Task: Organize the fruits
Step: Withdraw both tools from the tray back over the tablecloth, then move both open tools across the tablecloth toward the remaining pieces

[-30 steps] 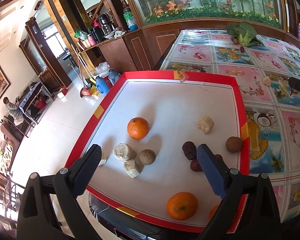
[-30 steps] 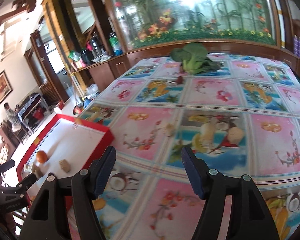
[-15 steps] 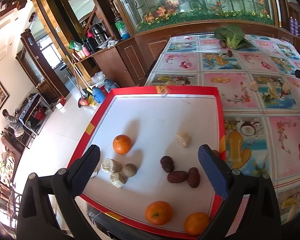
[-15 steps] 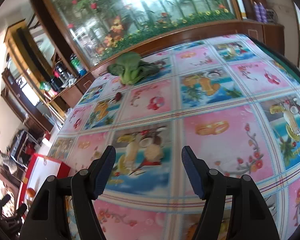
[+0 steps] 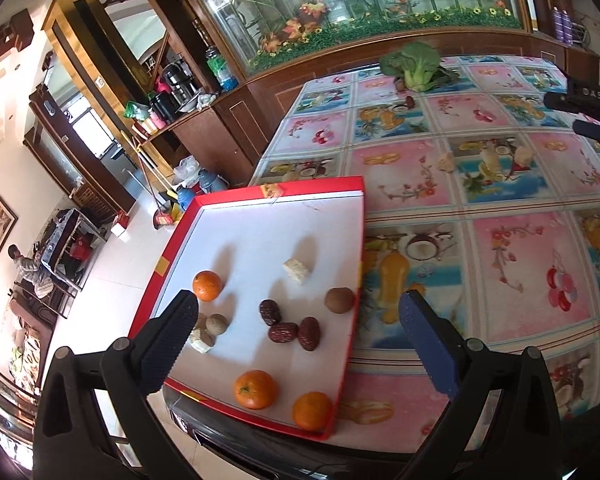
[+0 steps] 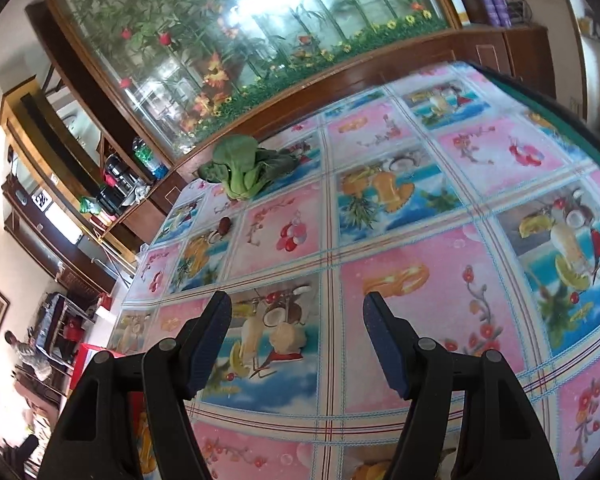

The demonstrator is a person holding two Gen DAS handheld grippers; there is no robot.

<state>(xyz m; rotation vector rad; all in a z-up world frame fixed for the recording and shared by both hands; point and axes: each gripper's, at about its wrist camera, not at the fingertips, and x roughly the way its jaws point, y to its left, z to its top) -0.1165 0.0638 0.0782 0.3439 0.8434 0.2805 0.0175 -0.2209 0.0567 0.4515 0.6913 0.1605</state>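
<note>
A red-rimmed white tray [image 5: 358,248] lies on the table's left corner. On it are three oranges [image 5: 256,389], three dark red dates [image 5: 283,333], a brown round fruit [image 5: 339,300], another one [image 5: 217,324] and pale corn chunks [image 5: 297,270]. My left gripper [image 5: 296,338] is open and empty, held above the tray's near end. My right gripper [image 6: 298,340] is open and empty above the tablecloth, with a pale chunk [image 6: 288,337] lying between its fingers' line. That chunk [image 5: 522,154] and another [image 5: 445,160] also show in the left wrist view. A lone date [image 6: 225,224] lies farther off.
A green bok choy [image 6: 242,168] lies at the table's far side, also in the left wrist view [image 5: 414,64]. The patterned tablecloth [image 6: 420,240] covers the table. A wooden cabinet with a glass panel [image 6: 260,40] stands behind. The table drops off left of the tray.
My left gripper has pulled back and swung right, so the tray sits lower left in view. My right gripper has swung right and forward over the cloth toward the pale chunk.
</note>
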